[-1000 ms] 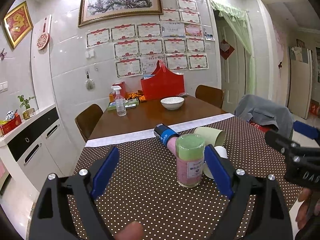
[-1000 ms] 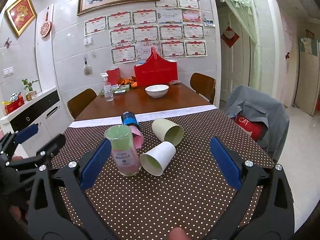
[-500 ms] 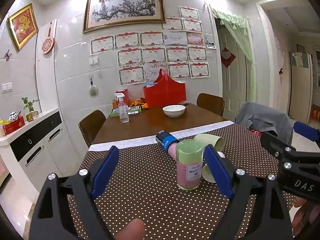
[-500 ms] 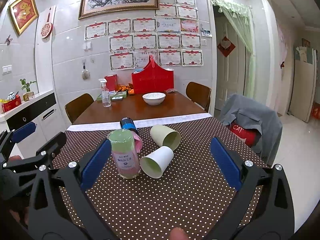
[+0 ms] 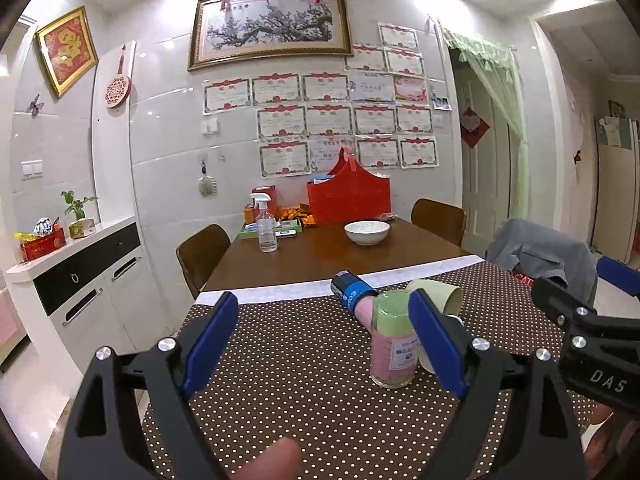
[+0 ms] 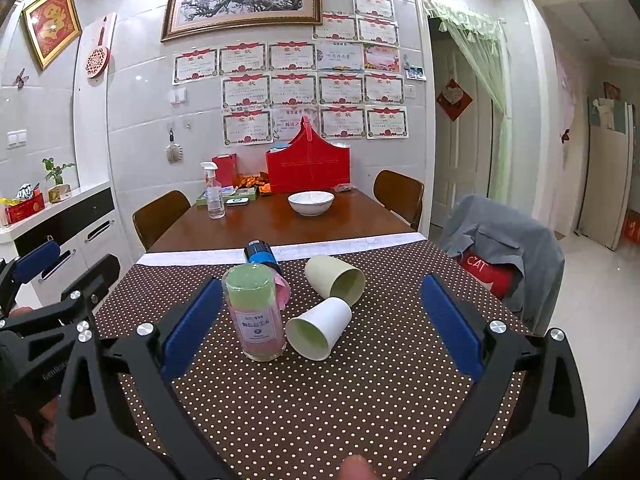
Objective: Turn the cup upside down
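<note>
Both grippers were pulled back slightly, jaws kept wide apart, nothing held. Approach stage judged; white cup (image 6: 319,333) needs grasping next w/ right gripper (image 6: 320,328).

We see white paper cup (image 6: 319,333) on its side, green-lined mouth toward us, beside glass jar; pale green cup (image 6: 335,279) also tipped over, just behind.

Left gripper (image 5: 324,342), jaws spread wide, hovers over a dotted worktop (image 5: 304,360) near an upright pink-and-green jar (image 5: 394,354).
</note>
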`<state>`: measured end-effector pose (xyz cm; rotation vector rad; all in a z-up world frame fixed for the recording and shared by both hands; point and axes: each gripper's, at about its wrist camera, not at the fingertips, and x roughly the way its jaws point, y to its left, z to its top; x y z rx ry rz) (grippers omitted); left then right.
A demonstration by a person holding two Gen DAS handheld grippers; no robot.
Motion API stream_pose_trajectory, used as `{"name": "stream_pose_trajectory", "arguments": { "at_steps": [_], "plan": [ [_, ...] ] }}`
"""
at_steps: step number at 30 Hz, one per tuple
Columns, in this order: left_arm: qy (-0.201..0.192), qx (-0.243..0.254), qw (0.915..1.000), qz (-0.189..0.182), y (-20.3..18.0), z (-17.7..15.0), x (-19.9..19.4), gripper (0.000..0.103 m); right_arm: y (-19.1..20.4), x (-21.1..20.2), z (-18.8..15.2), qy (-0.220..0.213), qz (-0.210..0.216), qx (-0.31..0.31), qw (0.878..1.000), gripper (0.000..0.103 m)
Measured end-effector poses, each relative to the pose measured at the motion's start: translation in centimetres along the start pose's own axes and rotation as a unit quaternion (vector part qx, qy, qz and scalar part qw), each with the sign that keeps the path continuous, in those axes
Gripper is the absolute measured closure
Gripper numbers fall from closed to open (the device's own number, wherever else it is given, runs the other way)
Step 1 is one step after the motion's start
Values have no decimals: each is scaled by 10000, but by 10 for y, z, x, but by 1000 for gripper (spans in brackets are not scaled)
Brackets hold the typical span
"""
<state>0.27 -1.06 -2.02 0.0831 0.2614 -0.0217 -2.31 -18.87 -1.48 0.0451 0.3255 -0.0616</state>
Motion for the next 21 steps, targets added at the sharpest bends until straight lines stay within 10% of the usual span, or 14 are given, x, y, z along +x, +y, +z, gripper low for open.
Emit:
{"name": "stream_pose_trajectory", "arguments": {
  "at_steps": [21],
  "plan": [
    [-77,25,9998,-159,-5,0,1,9,-3,5,-2,51,-18,36,10000,6]
  ]
}}
